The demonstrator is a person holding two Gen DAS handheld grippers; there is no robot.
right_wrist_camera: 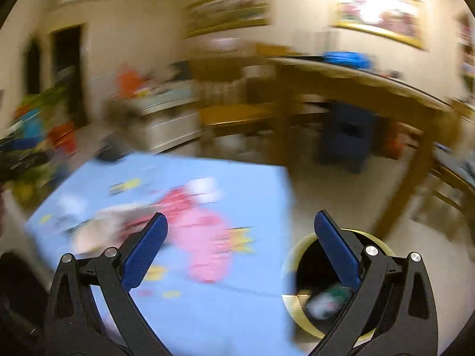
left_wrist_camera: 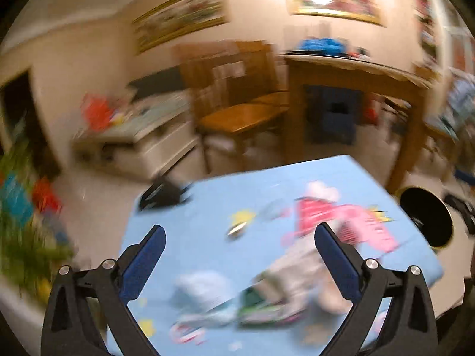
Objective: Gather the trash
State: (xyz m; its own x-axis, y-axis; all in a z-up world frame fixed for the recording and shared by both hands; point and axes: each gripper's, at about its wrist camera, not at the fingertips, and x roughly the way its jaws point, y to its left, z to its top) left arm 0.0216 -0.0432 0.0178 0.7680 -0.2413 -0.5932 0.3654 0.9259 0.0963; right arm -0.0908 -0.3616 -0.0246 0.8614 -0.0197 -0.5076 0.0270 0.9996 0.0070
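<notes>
While both views were smeared by motion, crumpled trash (left_wrist_camera: 285, 276) lay on the blue mat (left_wrist_camera: 207, 207), between the spread fingers of the left gripper (left_wrist_camera: 239, 234), which was released and held nothing. At about three o'clock from the mat stood a round bin (right_wrist_camera: 292, 255) with a gold rim, a green-and-white scrap (right_wrist_camera: 325, 299) inside it. The right gripper (right_wrist_camera: 240, 222) hung released above the bin and mat edge. A wooden table (right_wrist_camera: 356, 77) stood toward twelve o'clock.

Wrappers (left_wrist_camera: 267, 290) on table (left_wrist_camera: 184, 231), bin (right_wrist_camera: 299, 255) right of it – litter (right_wrist_camera: 325, 299) inside
</notes>
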